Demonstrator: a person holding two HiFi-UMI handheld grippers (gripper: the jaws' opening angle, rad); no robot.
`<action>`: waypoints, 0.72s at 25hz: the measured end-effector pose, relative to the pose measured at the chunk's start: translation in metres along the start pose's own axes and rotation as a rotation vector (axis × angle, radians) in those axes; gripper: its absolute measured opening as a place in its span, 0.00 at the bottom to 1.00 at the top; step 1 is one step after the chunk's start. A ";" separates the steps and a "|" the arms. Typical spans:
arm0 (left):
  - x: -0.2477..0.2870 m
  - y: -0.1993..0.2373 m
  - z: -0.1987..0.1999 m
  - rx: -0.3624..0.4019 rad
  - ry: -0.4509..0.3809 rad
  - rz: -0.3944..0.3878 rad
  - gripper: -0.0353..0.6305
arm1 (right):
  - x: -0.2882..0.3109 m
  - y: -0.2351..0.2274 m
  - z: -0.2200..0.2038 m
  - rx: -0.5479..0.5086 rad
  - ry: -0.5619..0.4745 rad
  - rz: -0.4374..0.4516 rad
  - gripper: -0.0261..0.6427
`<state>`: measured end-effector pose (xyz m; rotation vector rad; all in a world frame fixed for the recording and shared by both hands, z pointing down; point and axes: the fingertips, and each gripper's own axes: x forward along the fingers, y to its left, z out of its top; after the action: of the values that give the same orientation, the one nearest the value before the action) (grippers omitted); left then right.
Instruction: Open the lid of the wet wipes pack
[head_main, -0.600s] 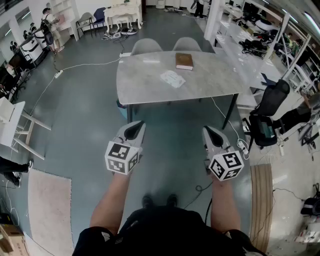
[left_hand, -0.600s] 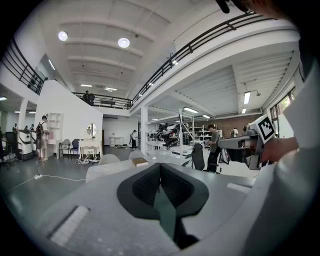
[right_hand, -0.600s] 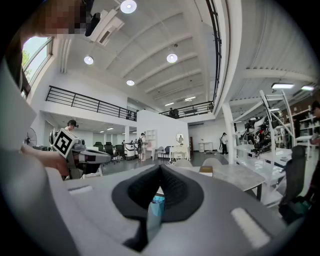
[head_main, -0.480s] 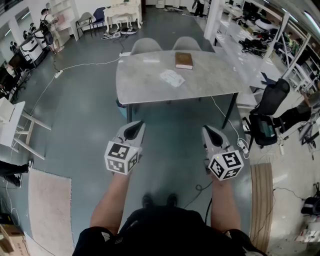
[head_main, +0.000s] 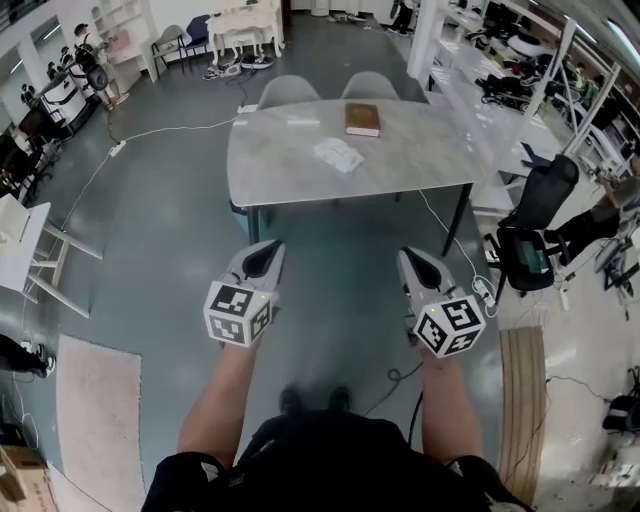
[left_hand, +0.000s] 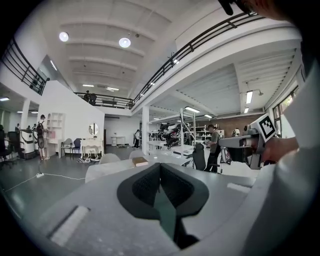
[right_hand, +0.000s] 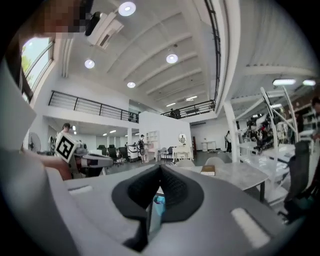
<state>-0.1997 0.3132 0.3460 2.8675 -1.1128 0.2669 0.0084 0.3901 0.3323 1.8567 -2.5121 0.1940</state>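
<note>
The wet wipes pack (head_main: 337, 153) lies flat on a grey marble-look table (head_main: 280, 170) well ahead of me, its lid down as far as I can tell at this distance. My left gripper (head_main: 267, 247) and right gripper (head_main: 408, 254) hang side by side over the floor, short of the table, both pointing toward it. Both are shut with nothing between the jaws. In the left gripper view the shut gripper (left_hand: 160, 169) fills the lower frame; the right gripper view shows the other gripper (right_hand: 160, 170) shut the same way. The pack is hidden in both gripper views.
A brown book (head_main: 362, 119) lies near the table's far edge, with two grey chairs (head_main: 290, 92) behind it. A black office chair (head_main: 535, 215) stands to the right, by shelving. Cables run over the floor, a rug (head_main: 95, 420) lies at left, and people stand at far left.
The head view has shifted slightly, so table and grippers sit a little further up and left in the frame. Both grippers keep the same shut pose.
</note>
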 end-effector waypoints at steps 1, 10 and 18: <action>0.000 -0.005 -0.001 0.003 0.004 -0.003 0.07 | -0.006 -0.003 -0.001 0.046 -0.003 0.002 0.04; 0.008 -0.053 -0.005 -0.010 0.000 0.007 0.07 | -0.045 -0.024 -0.023 0.056 0.036 0.035 0.04; 0.024 -0.066 -0.007 -0.006 0.022 -0.006 0.07 | -0.042 -0.050 -0.032 0.099 0.051 0.009 0.04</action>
<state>-0.1381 0.3468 0.3581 2.8546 -1.0990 0.2940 0.0664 0.4189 0.3650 1.8495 -2.5215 0.3678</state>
